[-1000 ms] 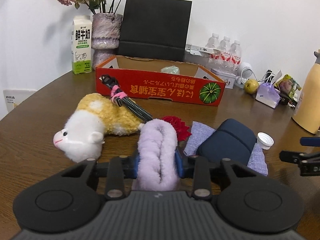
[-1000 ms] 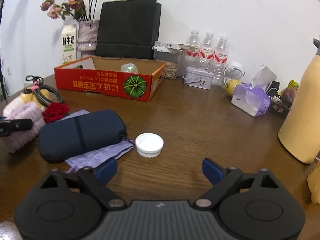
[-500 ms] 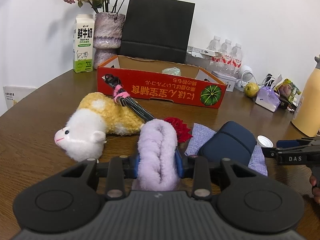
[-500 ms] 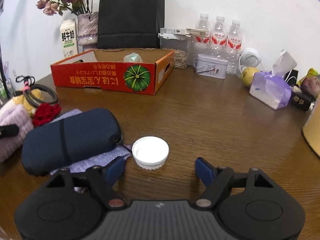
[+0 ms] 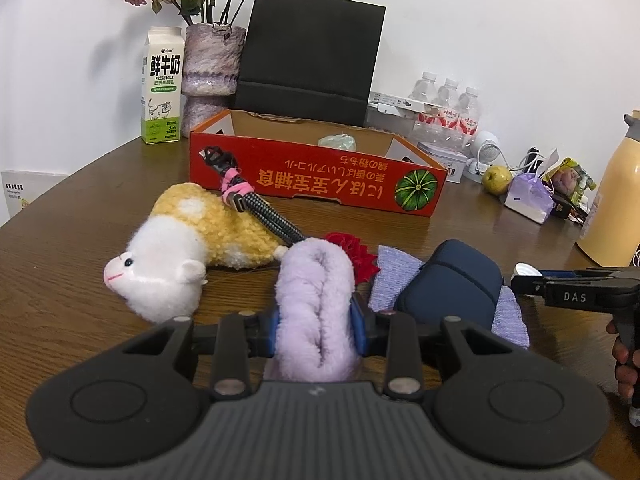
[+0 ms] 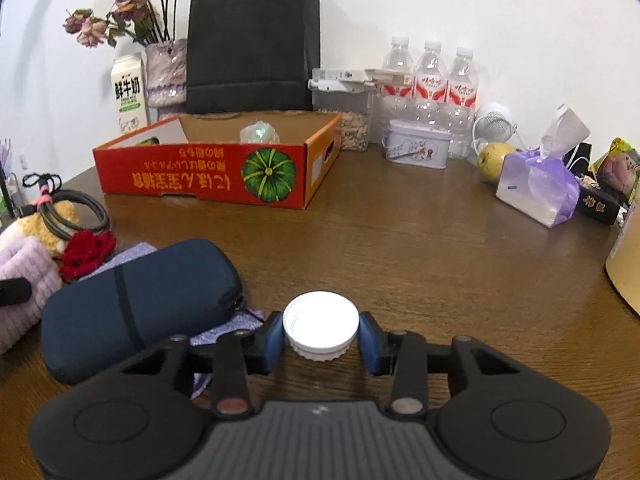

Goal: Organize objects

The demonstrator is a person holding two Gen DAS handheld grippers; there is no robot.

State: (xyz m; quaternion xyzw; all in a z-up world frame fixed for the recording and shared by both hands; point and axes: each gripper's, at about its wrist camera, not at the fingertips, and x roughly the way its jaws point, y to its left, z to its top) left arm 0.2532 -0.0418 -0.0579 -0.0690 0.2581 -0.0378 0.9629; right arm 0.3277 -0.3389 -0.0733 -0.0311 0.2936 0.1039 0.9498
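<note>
My left gripper [image 5: 315, 318] is shut on a lilac fluffy roll [image 5: 316, 276], which lies on the wooden table [image 5: 80, 248]. In the right wrist view a white bottle cap [image 6: 320, 322] rests on the table between the blue pads [image 6: 273, 340] of my right gripper [image 6: 321, 340]. Those jaws are closing, and both pads touch the cap's sides. A navy zip pouch [image 6: 132, 300] lies on a lilac cloth [image 6: 228, 334] just left of the cap. A red cardboard box [image 6: 208, 176] stands open farther back, with a small pale green thing inside.
A yellow and white plush toy [image 5: 180, 248], a braided cable [image 5: 256, 208] and a red fabric flower [image 5: 356, 252] lie beside the roll. A milk carton [image 5: 162, 88], vase, black bag [image 5: 308, 56], water bottles [image 6: 430, 80], tin, pear, tissue pack [image 6: 536, 188] and yellow flask [image 5: 616, 200] ring the table.
My right gripper moved forward to the white cap and its jaws narrowed from wide apart to either side of the cap. The left gripper kept still, holding the lilac roll.
</note>
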